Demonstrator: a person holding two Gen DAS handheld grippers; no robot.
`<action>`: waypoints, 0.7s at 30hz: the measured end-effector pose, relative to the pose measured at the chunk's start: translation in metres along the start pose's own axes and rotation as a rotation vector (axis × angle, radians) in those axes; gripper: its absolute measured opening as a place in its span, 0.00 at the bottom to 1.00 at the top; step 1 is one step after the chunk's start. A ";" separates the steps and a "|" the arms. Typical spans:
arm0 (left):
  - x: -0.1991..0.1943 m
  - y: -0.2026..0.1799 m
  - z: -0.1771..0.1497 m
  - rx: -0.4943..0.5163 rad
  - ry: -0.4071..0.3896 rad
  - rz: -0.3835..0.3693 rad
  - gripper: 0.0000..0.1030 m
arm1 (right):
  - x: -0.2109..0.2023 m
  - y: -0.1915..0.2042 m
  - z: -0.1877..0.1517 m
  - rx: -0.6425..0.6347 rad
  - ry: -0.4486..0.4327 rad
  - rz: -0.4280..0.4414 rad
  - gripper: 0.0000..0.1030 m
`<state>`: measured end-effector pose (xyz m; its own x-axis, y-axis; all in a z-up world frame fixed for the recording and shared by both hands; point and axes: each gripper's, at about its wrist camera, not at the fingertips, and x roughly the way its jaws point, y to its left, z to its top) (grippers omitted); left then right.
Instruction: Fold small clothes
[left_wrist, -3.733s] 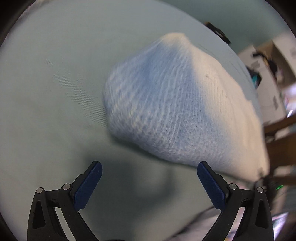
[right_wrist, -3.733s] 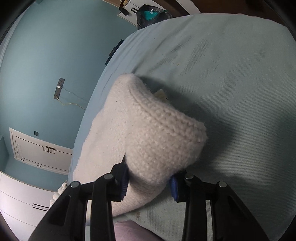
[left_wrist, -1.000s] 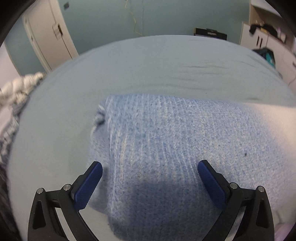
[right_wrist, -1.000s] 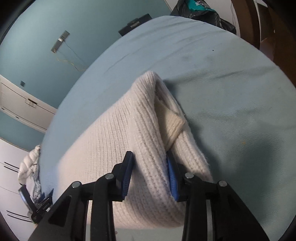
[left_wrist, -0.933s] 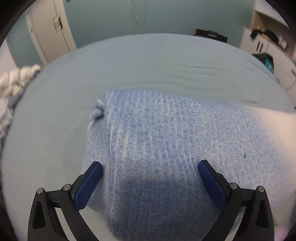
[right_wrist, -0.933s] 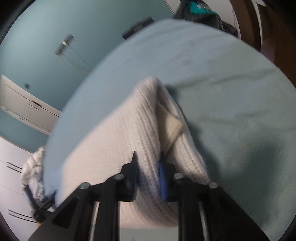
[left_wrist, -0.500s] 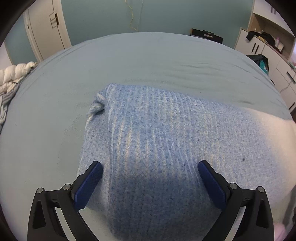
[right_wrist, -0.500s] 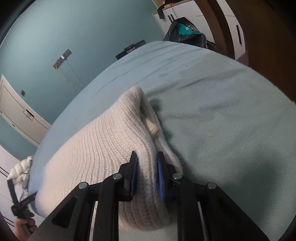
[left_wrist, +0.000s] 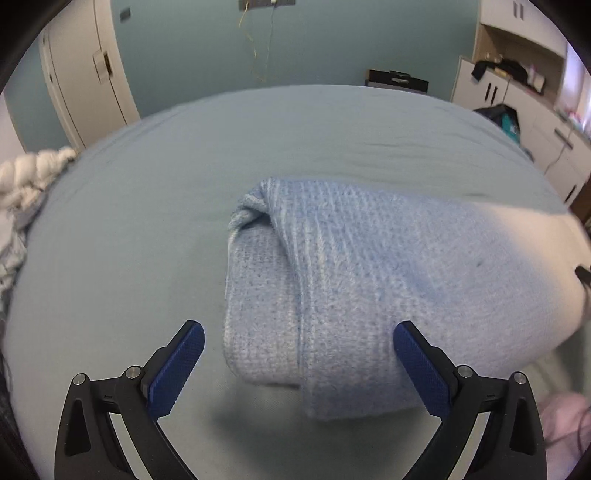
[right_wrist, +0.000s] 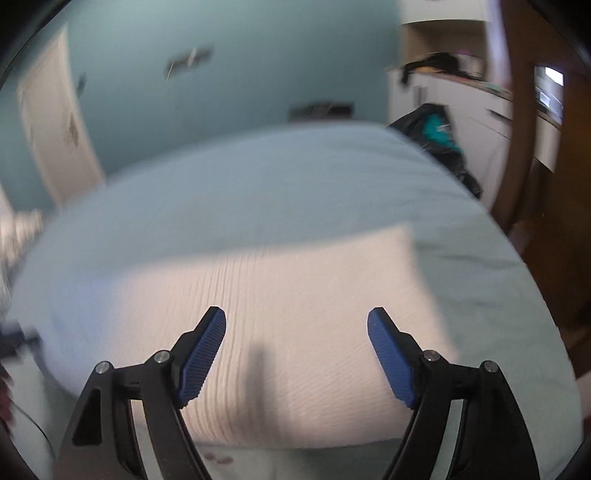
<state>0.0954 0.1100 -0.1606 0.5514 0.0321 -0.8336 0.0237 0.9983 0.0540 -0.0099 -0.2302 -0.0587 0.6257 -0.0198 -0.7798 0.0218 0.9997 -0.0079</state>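
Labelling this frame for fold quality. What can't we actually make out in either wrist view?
- Knit garment, left wrist view: its right end runs out of frame, so full shape is unknown.
- Same garment, right wrist view: motion blur smears edges and folds.
- Underside layers: hidden by the top layer in both views.
- Left gripper and right gripper: both open; contact with the knit is unclear.
- White bundle: cut by the left edge.

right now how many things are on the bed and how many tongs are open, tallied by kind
knit garment: 1, folded, lying on the bed
heap of white fabric at the bed's left edge: 1
open tongs: 2, left tongs and right tongs, both holding nothing
total: 4
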 end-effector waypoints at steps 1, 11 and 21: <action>0.007 0.001 -0.003 -0.002 0.016 0.008 1.00 | 0.008 0.007 -0.010 -0.044 0.007 -0.038 0.74; 0.010 0.025 -0.011 -0.124 0.063 0.049 1.00 | 0.009 -0.005 -0.040 -0.087 -0.111 -0.042 0.87; 0.006 -0.050 0.018 0.102 0.032 -0.074 1.00 | 0.006 0.003 -0.045 -0.076 -0.161 -0.062 0.87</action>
<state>0.1125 0.0589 -0.1588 0.5182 -0.0379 -0.8544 0.1488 0.9878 0.0464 -0.0411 -0.2265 -0.0916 0.7416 -0.0770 -0.6664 0.0088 0.9944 -0.1051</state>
